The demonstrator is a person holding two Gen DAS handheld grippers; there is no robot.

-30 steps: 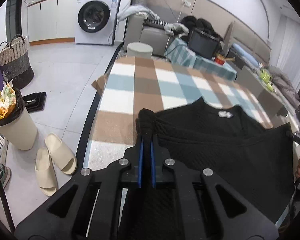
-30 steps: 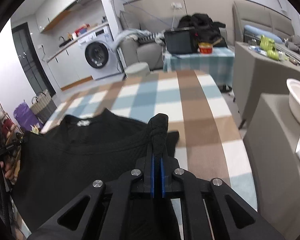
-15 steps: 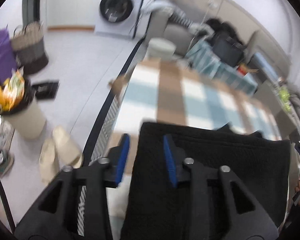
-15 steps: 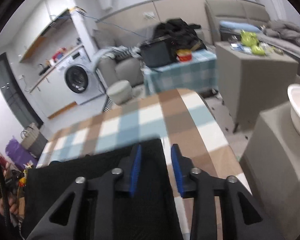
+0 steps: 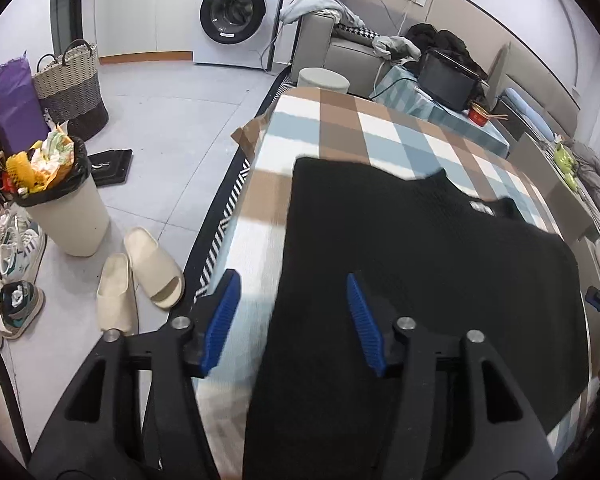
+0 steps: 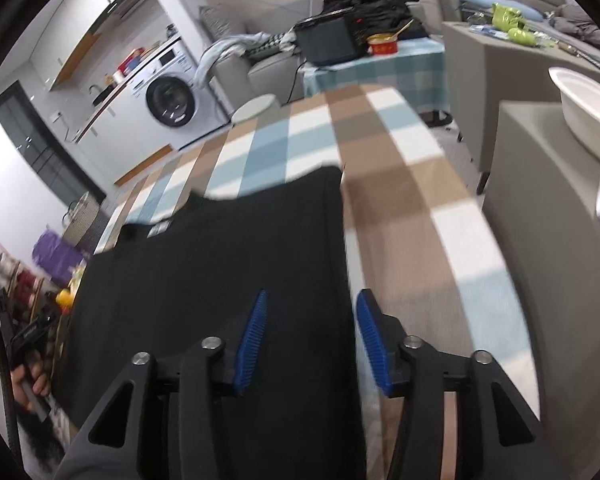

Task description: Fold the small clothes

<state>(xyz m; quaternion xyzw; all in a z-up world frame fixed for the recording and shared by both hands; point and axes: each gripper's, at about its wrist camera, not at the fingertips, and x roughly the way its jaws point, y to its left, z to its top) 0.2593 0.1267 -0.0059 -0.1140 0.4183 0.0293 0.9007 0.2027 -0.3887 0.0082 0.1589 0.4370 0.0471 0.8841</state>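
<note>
A black knit top lies flat on the checked tablecloth, folded over with its neck label showing at the far side. It also shows in the right wrist view. My left gripper is open and empty above the top's left edge. My right gripper is open and empty above the top's right edge. In both views the blue pads stand wide apart and hold no cloth.
The checked table runs ahead. Left on the floor are a bin, slippers, shoes and a wicker basket. A washing machine and sofa stand behind. A grey cabinet with a white bowl stands right.
Both grippers were shut on corners of the black top a second ago. They have opened, let it go and drawn back; the top now lies folded flat.
</note>
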